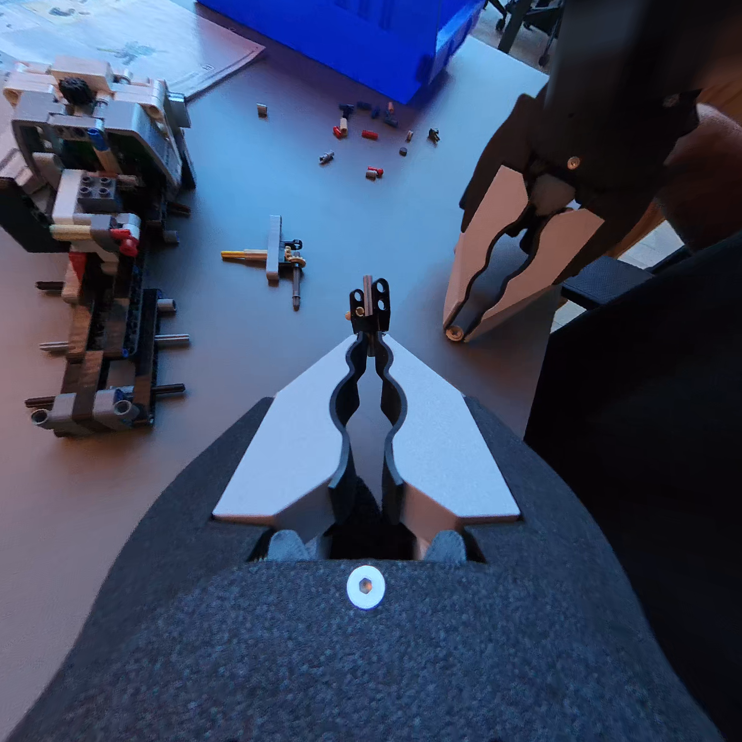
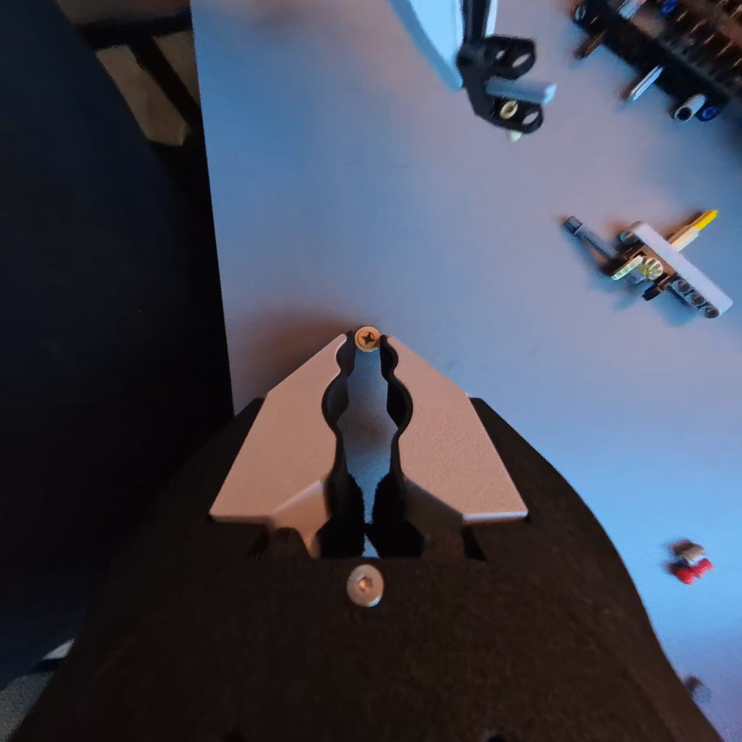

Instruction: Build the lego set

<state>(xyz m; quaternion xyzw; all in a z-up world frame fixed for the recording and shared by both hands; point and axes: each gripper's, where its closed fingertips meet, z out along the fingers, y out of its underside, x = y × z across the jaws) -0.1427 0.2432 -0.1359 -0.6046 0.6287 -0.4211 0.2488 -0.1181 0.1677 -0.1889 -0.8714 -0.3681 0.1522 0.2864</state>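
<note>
My left gripper (image 1: 371, 341) is shut on a small black connector piece (image 1: 370, 306) with a grey axle through it, held above the table. The same piece shows in the right wrist view (image 2: 500, 86), blurred. My right gripper (image 2: 367, 339) is shut on a small tan pin (image 2: 367, 338) at its tips, close to the table near its edge. The right gripper also shows in the left wrist view (image 1: 457, 333). A large grey and black lego build (image 1: 92, 225) lies at the left. A small sub-assembly (image 1: 277, 257) with a grey beam, yellow axle and tan gear lies mid-table; it also shows in the right wrist view (image 2: 658, 265).
A blue bin (image 1: 361, 36) stands at the back. An instruction booklet (image 1: 140, 44) lies at the back left. Several small loose red, grey and black pieces (image 1: 369, 134) are scattered before the bin. The table edge (image 2: 217, 241) runs beside the right gripper, with a dark chair (image 1: 642, 441) beyond. My right fingertips sit around 10 centimetres from my left ones.
</note>
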